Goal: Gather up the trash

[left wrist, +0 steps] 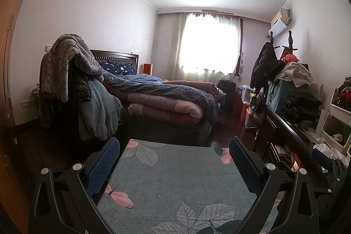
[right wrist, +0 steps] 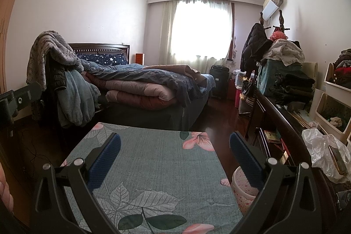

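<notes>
The only likely trash I see is the crumpled plastic bag (right wrist: 322,146) on the dark sideboard (right wrist: 285,124) at my right, near the pink bin (right wrist: 241,185). I hold the left claw (left wrist: 174,151) and right claw (right wrist: 175,147) spread and empty above the leaf-printed surface (right wrist: 153,163), ready to reach.

We see the tabletop (right wrist: 158,168) nearest, with the bed (right wrist: 153,89) behind it and the window (right wrist: 201,30) beyond the bed; a bin (right wrist: 241,188) stands just right of the tabletop; a plastic bag (right wrist: 322,146) lies on the cabinet (right wrist: 283,122) further right; a suitcase (right wrist: 219,80) stands beside the bed's foot.
</notes>
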A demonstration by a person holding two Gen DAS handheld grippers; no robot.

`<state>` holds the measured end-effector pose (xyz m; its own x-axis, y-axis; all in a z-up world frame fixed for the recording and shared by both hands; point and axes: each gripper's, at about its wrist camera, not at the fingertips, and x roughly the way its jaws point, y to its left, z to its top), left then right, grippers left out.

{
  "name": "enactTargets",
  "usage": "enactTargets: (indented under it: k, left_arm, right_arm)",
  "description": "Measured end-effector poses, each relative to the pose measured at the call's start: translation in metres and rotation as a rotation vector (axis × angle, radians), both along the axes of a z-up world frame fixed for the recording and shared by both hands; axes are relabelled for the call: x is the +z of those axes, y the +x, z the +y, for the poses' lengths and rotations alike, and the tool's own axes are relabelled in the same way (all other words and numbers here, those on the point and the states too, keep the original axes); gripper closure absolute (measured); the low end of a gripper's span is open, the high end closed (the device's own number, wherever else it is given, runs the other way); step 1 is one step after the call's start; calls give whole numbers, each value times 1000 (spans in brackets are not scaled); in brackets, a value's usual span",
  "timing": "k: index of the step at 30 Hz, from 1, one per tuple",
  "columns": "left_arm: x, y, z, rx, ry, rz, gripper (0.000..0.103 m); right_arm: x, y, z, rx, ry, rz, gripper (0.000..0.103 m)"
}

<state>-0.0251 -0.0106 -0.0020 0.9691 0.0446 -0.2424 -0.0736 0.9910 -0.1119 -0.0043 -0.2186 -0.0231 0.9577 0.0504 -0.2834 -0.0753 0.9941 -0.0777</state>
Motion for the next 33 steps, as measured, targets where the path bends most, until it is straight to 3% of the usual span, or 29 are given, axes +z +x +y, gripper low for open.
enactTargets:
  k: [33]
  left_arm:
    - [-2, 5, 22, 0, -2, -1, 4]
  right_arm:
    - [-1, -2, -1, 2, -5, 0, 3]
